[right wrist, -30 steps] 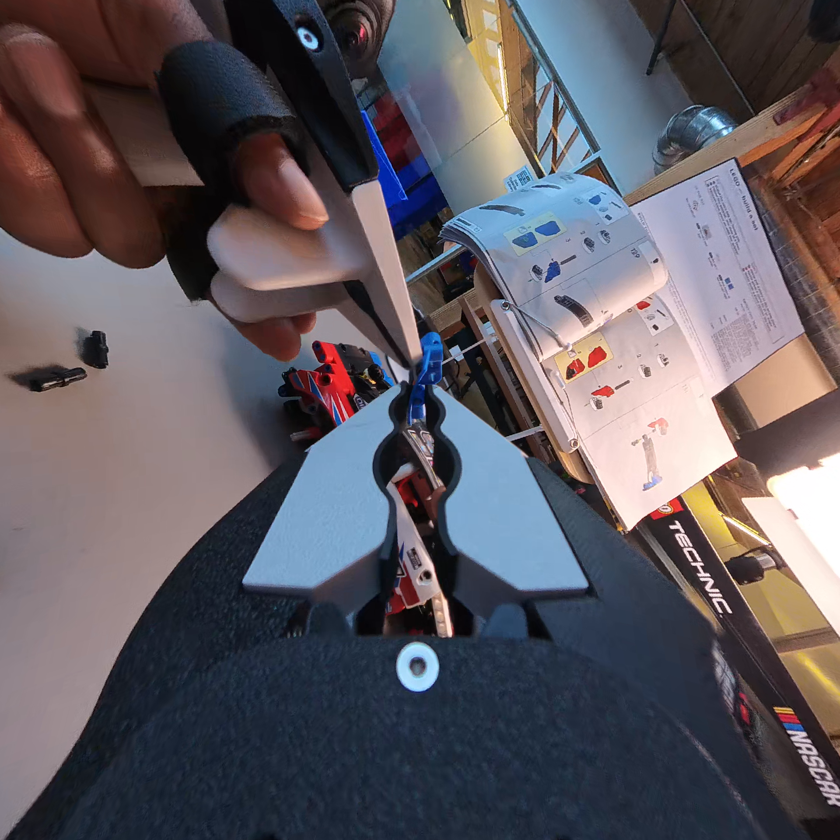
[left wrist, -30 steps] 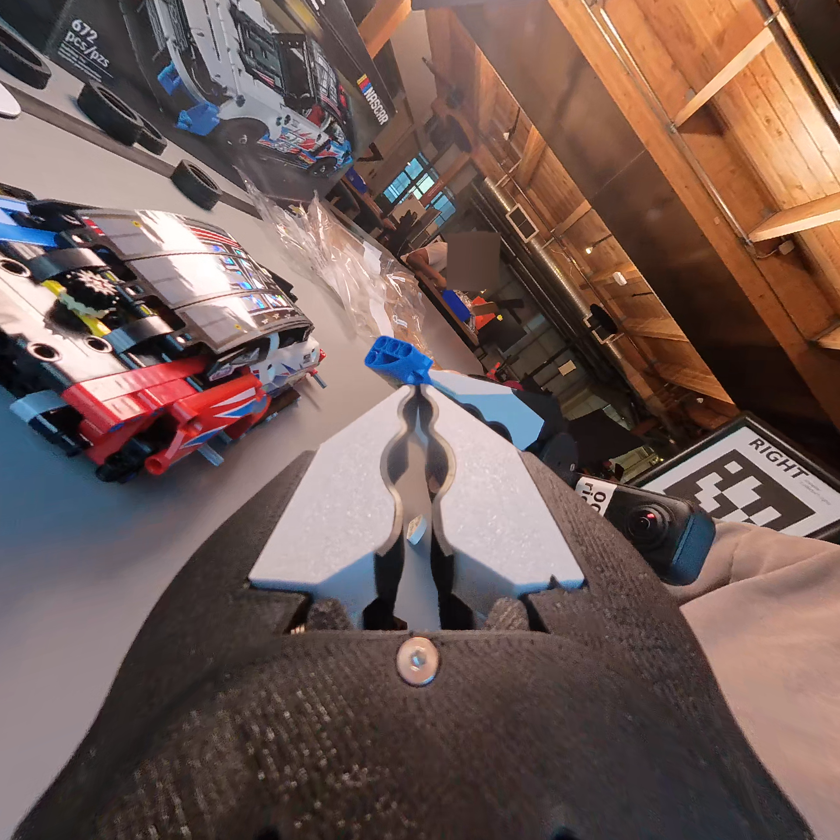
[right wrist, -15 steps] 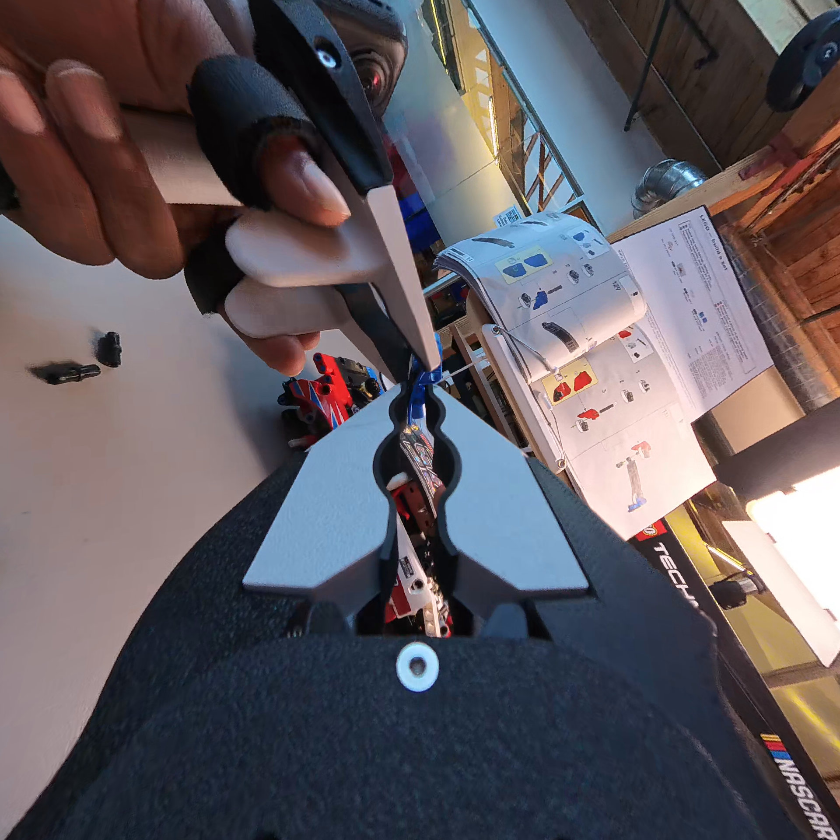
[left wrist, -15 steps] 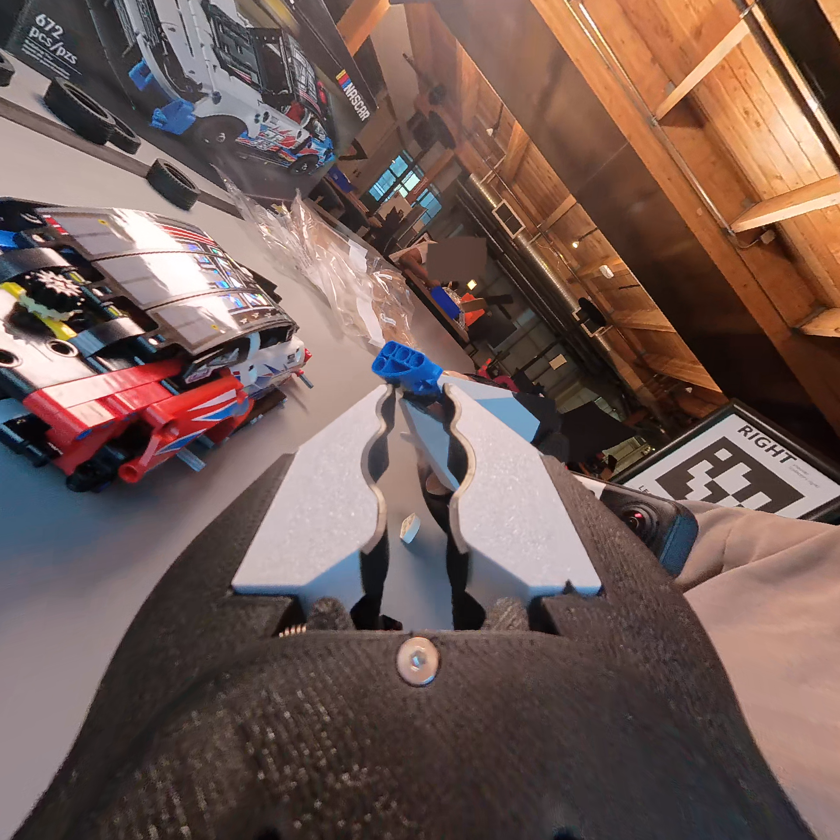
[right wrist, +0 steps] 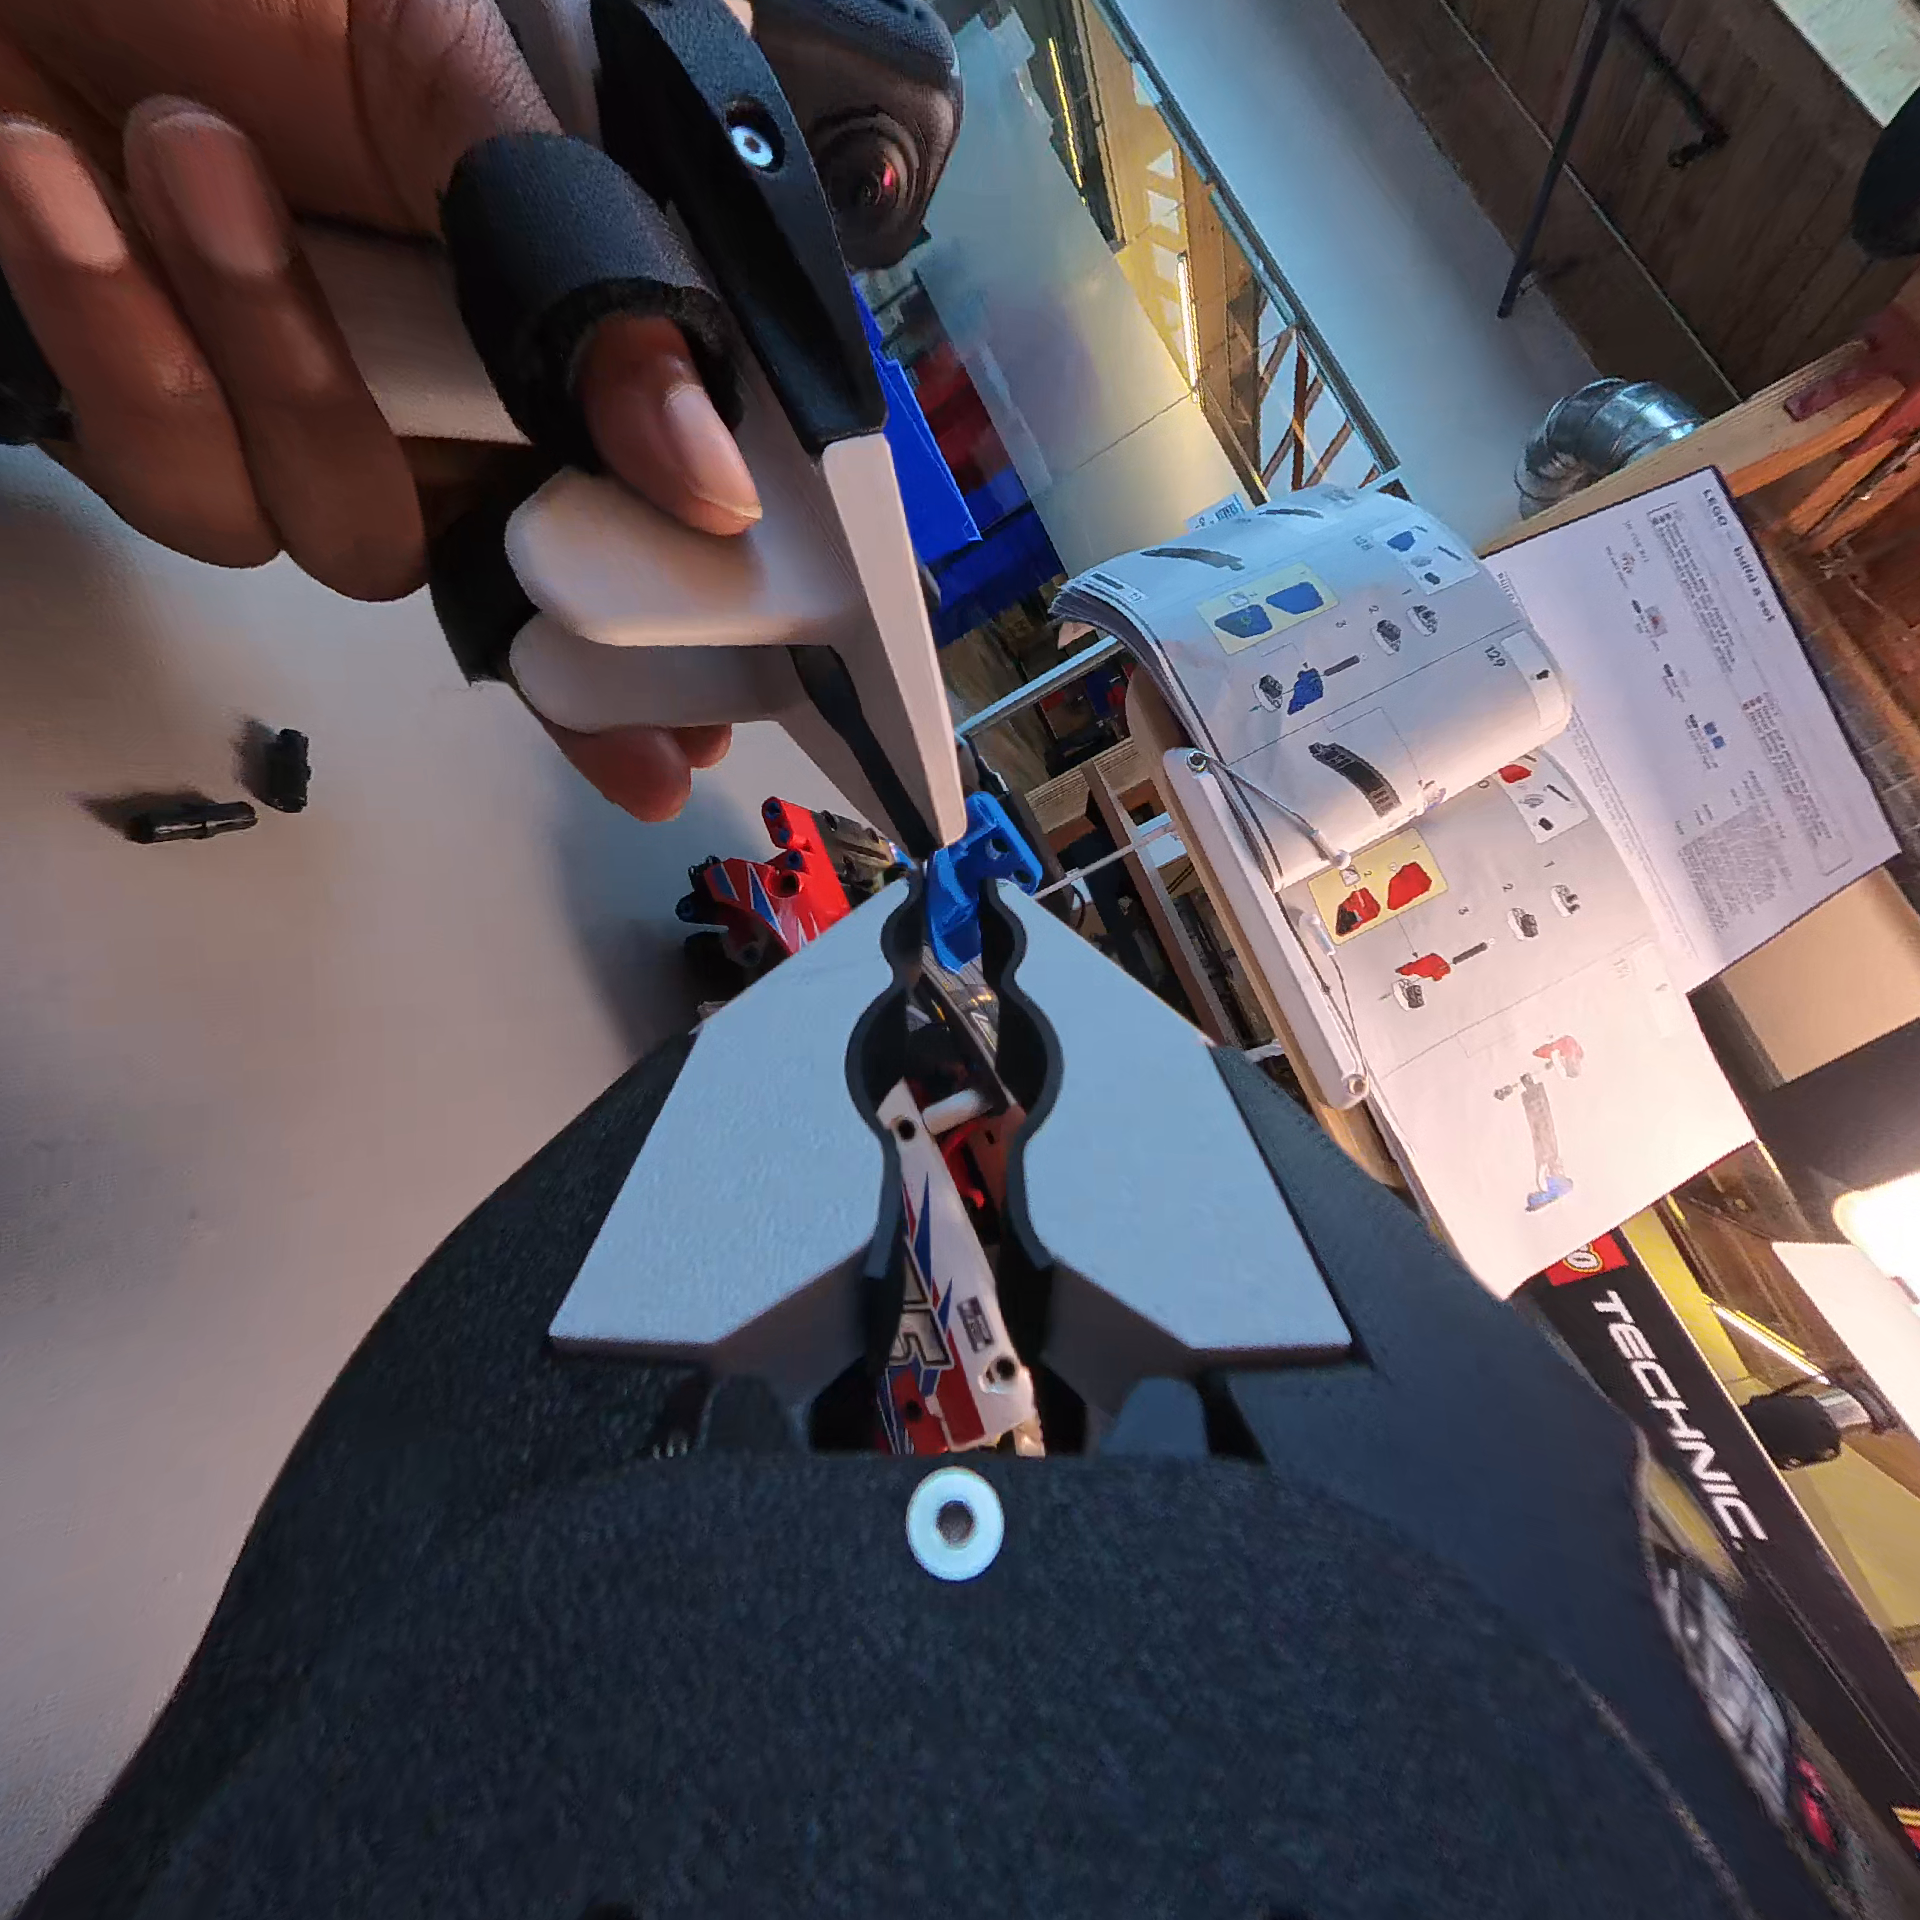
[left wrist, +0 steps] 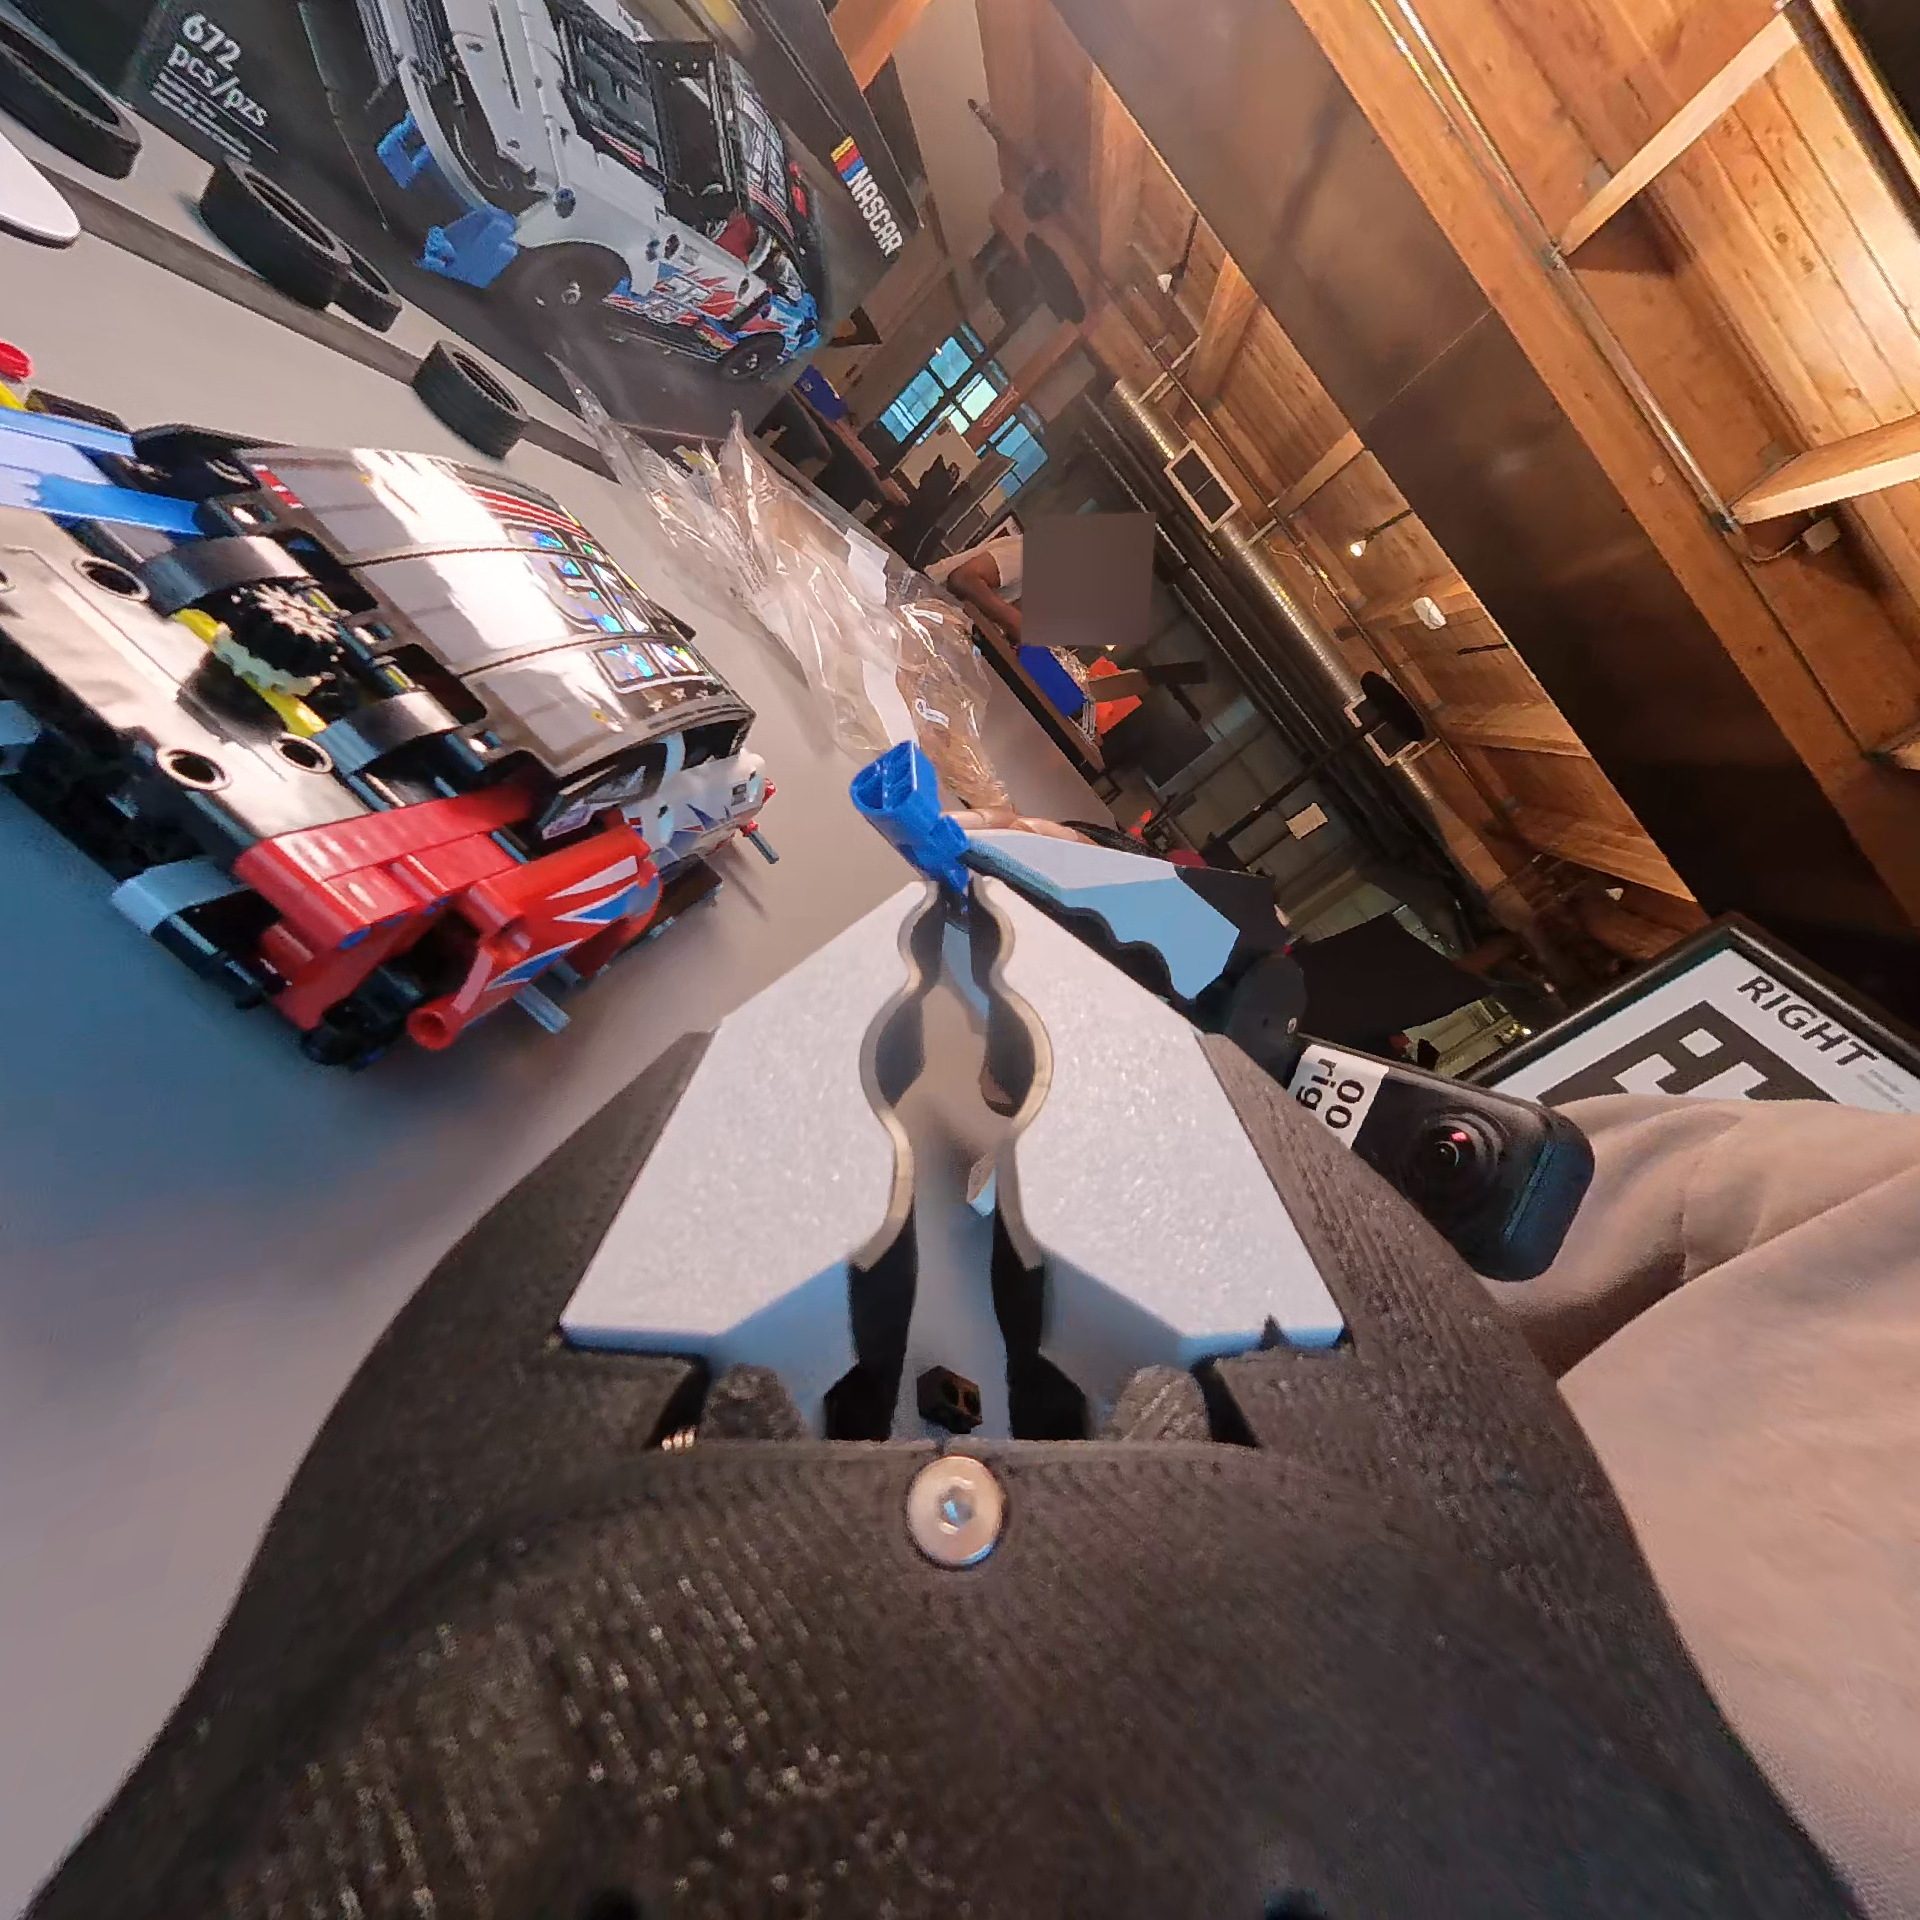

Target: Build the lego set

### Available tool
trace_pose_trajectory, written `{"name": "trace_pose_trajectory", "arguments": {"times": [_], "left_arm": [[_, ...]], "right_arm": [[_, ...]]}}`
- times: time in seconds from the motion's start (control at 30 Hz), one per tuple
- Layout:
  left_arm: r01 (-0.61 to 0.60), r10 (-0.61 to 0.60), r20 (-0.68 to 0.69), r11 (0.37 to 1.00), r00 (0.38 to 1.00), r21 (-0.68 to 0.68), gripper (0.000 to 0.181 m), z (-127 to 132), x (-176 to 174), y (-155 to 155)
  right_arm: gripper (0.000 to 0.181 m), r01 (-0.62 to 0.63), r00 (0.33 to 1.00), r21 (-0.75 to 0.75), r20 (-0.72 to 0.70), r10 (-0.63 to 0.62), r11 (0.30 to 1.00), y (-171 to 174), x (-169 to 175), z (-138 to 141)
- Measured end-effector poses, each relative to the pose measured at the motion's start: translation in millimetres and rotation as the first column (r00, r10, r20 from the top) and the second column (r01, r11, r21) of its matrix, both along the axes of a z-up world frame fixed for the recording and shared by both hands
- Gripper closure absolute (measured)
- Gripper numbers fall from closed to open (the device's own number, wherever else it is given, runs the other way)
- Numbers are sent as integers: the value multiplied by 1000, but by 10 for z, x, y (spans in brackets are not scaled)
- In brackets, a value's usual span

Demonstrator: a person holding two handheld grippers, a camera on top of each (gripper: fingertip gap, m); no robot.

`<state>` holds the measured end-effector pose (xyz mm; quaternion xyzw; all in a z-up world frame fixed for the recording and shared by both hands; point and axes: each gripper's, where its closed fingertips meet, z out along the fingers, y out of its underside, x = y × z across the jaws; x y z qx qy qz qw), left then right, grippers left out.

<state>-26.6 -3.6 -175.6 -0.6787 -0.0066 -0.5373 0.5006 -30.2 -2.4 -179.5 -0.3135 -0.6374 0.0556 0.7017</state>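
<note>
A small blue plastic lego connector piece [left wrist: 906, 805] is pinched at once by both tools above the grey desk [left wrist: 187, 1195]. The left hand-held gripper [left wrist: 951, 896] has its fingers drawn narrow onto the piece's lower end, and the right hand-held gripper [right wrist: 961, 896] is likewise clamped on it, meeting the left one tip to tip. In the left wrist view the piece's long axis slants up and to the left, its holed end pointing away from the fingertips. The partly built red, white and black lego race car [left wrist: 395, 727] lies on the desk to the left, well apart. An open instruction booklet [right wrist: 1392, 831] stands propped beyond.
</note>
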Motion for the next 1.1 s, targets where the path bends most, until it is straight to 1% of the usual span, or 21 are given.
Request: {"name": "trace_pose_trajectory", "arguments": {"times": [0.1,0.23,0.43,0.5,0.57,0.63,0.7,0.73,0.87,0.97,1.0,1.07,1.1], "left_arm": [[-25,25,-16,1000,1000,11,181,7,-27,18],[-14,15,-28,1000,999,12,181,-4,-8,18],[13,-13,37,1000,999,5,181,2,20,17],[7,-7,22,1000,1000,2,181,-20,0,21],[14,-15,35,1000,999,17,181,12,-28,15],[11,-14,59,999,998,41,169,66,-71,15],[34,-41,90,997,995,73,154,143,-79,-10],[48,-57,103,995,993,85,149,172,-73,-23],[100,-113,129,990,985,99,141,207,14,-79],[127,-135,99,988,986,88,143,174,101,-102],[129,-136,93,989,986,72,147,147,119,-97],[144,-148,136,989,980,46,161,135,127,-104],[151,-154,151,988,976,32,161,122,126,-107]], "right_arm": [[181,-42,999,-22,-11,42,999,-56,-6,-2],[181,-51,999,-56,-19,50,997,-53,0,-13],[181,-76,997,-133,-39,71,988,-56,37,7],[181,-99,994,-156,-65,90,983,-92,53,56],[181,-108,992,-165,-81,96,980,-120,68,96],[181,-123,990,-168,-93,109,978,-152,83,121],[181,-133,987,-157,-105,118,978,-172,98,150],[181,-136,987,-147,-106,121,980,-181,102,159],[181,-135,987,-74,-99,128,988,-225,115,179],[181,-138,987,6,-82,138,990,-287,116,190],[181,-142,987,36,-70,144,989,-316,111,183],[181,-146,988,98,-41,150,984,-364,99,157],[181,-142,989,119,-28,147,983,-370,94,143]]}}
